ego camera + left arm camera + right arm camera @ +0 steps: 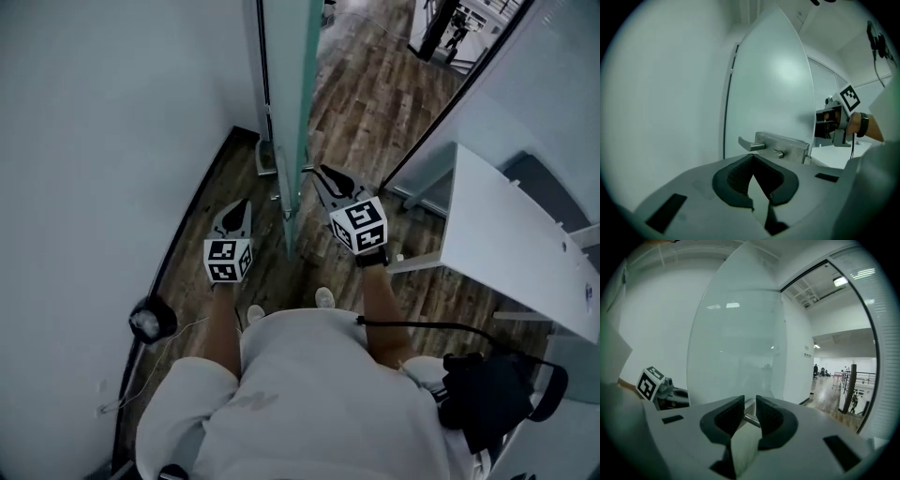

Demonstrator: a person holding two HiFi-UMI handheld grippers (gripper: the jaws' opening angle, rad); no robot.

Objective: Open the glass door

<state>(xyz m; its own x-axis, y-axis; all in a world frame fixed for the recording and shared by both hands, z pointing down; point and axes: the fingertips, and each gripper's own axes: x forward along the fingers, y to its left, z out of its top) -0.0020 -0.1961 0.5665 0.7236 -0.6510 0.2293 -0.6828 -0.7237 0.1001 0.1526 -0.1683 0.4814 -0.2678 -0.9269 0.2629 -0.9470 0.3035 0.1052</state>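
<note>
Jaws on our left hand-held gripper [752, 161] are sitting together, empty, and we are pointing it at the left-face lever [751, 145], just ahead and slightly above. We are holding the right hand-held gripper [750, 401] narrowly apart, with the right-face lever [750, 418] showing across the gap at its tips; we are not seeing a clamp. The glass door [298, 103] is standing edge-on between both grippers, already ajar, its levers lying level along it. We are judging the right hand nearer, so we are expecting it to lead the swing.
</note>
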